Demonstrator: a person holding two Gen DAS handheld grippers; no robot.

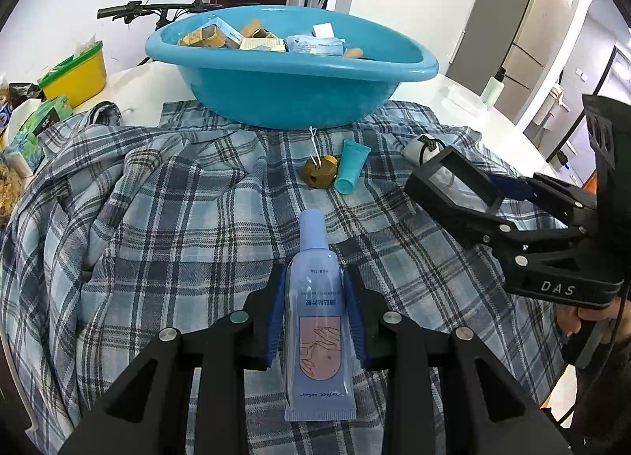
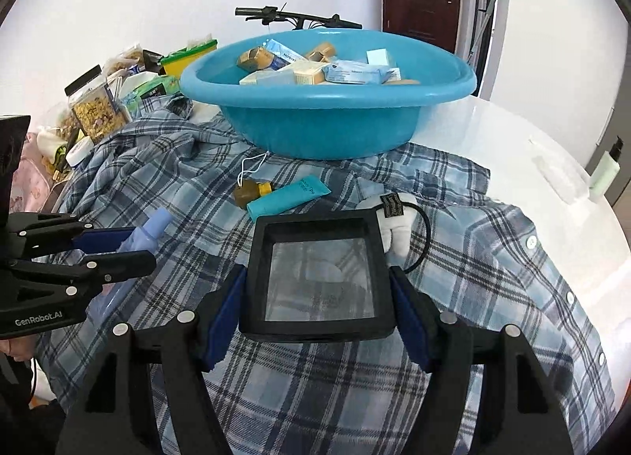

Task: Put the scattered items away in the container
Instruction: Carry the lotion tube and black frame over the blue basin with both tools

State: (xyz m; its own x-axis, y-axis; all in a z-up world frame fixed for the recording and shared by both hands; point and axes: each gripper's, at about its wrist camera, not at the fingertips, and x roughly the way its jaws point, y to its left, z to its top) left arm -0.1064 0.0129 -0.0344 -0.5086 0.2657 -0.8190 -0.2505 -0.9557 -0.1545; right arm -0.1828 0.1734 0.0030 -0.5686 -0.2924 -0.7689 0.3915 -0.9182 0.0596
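Gripping a lavender tube (image 1: 315, 321) and black box (image 2: 321, 277), both claws face the basin (image 1: 292, 72).

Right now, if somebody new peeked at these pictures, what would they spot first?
Probably the big blue basin, already full of little boxes, standing at the back of the plaid shirt. Then the two grippers up front: the left gripper squeezes a pale blue tube, and the right gripper holds a black square frame.
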